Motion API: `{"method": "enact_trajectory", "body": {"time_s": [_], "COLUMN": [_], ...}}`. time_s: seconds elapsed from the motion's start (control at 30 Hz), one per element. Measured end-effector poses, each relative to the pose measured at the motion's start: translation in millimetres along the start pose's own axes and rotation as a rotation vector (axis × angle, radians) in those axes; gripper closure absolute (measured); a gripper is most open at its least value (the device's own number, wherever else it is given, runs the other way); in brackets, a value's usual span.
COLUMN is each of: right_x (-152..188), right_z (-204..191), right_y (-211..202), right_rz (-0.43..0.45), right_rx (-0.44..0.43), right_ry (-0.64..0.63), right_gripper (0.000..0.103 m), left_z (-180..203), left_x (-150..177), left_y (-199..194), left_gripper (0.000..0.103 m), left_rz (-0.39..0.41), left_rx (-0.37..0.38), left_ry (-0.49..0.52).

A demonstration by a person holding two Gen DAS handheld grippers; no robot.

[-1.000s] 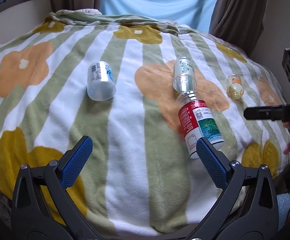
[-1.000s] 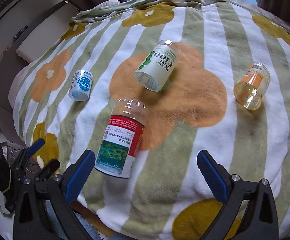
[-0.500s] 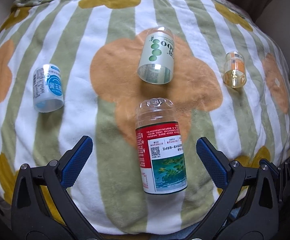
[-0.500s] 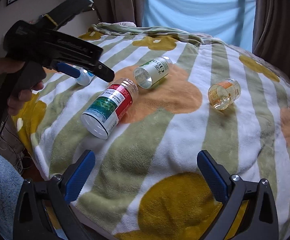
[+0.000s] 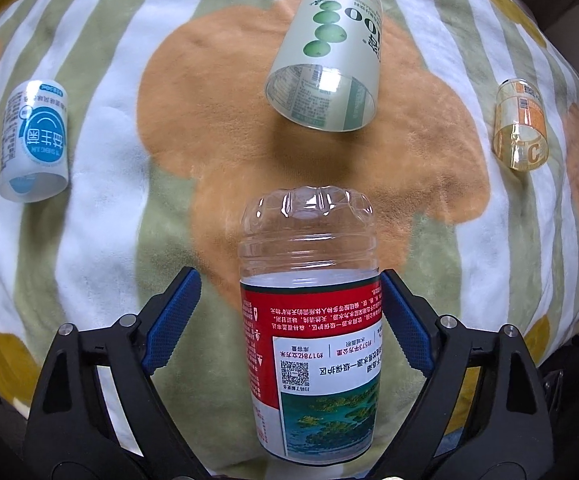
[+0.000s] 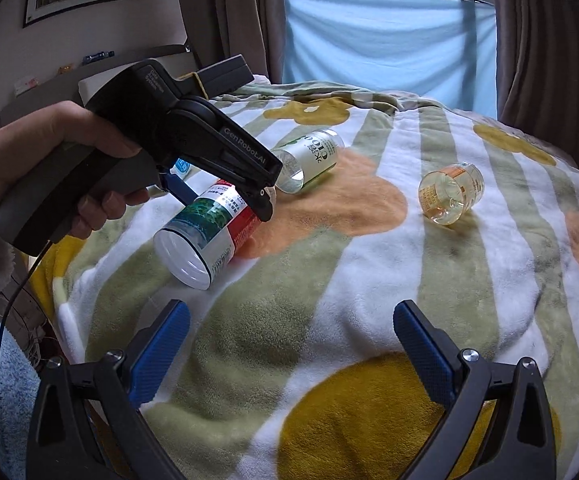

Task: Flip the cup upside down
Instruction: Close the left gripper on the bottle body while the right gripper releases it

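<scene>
Clear ribbed plastic cup [image 5: 311, 320] with a red label lies sideways on the fleecy striped blanket [image 5: 101, 216], between the left gripper's [image 5: 289, 316] spread jaws; right gripper [image 6: 289, 356] jaws spread, cup at 11 o'clock

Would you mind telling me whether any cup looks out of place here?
All four lie tipped on the blanket: red-label cup, green-label cup, blue-label cup, amber cup. None stands.
</scene>
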State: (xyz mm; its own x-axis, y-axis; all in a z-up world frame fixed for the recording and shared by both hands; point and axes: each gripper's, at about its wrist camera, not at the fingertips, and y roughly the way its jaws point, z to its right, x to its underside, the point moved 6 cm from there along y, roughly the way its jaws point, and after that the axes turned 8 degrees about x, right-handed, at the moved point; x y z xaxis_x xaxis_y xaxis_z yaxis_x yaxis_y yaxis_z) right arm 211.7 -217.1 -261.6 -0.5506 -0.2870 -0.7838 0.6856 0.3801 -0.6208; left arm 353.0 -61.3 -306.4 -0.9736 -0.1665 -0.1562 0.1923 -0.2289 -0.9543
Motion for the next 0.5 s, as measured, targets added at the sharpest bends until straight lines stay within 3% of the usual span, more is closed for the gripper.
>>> {"method": "enact_trajectory", "body": {"time_s": [0.2,0.5], "right_x": [4.4,4.9], "right_z": [-11.5,-4.9], "right_y": [6.8,7.3], "right_rz": [-0.011,-0.01], "right_rx": [0.018,0.02], "right_ry": [-0.059,-0.035], "right_gripper": [0.001,0.001], "left_z": [-1.5,5.1], "left_x": [4.7,5.6], "left_y": [7.6,-1.0], "left_gripper": [0.046,0.047], "left_rz": [-0.034,0.025], "left_rx": [0.084,0.064], "left_ry": [-0.029,0.012]}}
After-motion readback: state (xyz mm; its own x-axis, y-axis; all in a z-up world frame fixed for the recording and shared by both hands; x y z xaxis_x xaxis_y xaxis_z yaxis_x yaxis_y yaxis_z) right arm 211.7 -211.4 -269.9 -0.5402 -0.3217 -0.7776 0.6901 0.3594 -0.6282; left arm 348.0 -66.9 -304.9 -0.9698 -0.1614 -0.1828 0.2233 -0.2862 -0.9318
